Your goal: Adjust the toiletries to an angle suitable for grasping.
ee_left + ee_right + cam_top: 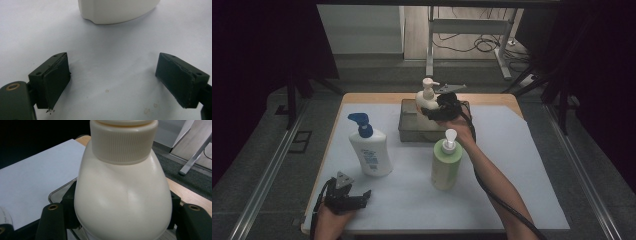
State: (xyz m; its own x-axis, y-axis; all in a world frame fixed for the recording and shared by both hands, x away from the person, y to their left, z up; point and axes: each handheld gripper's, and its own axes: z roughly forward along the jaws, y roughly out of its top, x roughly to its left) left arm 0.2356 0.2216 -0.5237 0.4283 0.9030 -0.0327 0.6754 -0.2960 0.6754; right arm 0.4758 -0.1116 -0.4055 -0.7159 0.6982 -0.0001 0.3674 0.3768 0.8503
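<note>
Nearest to the high camera, the left gripper (pixel 348 199) is seen at the lower left edge of the white sheet (pixel 512 165), resting low with nothing between its jaws; the hand behind it is cut off by the frame. Beyond it a white bottle with a blue pump (pixel 369 145) and a green bottle (pixel 446 162) are standing upright, well apart. Farther back, the right gripper (pixel 437 107) is closed around a cream pump bottle (pixel 427 95) over the grey metal tray (pixel 407 127); whether the bottle's base touches the tray cannot be told, because it is hidden by the gripper. From the left gripper view, both jaws are seen wide apart over the bare sheet, and only the base of the white bottle (pixel 117 11) is visible, cut off at the top. From the right gripper view, the cream bottle (pixel 122 202) is pressed between the jaws at its wide lower body; its pump is cut off above the ribbed collar (pixel 123 142), and the tray rim (pixel 58 191) is partly hidden behind it.
</note>
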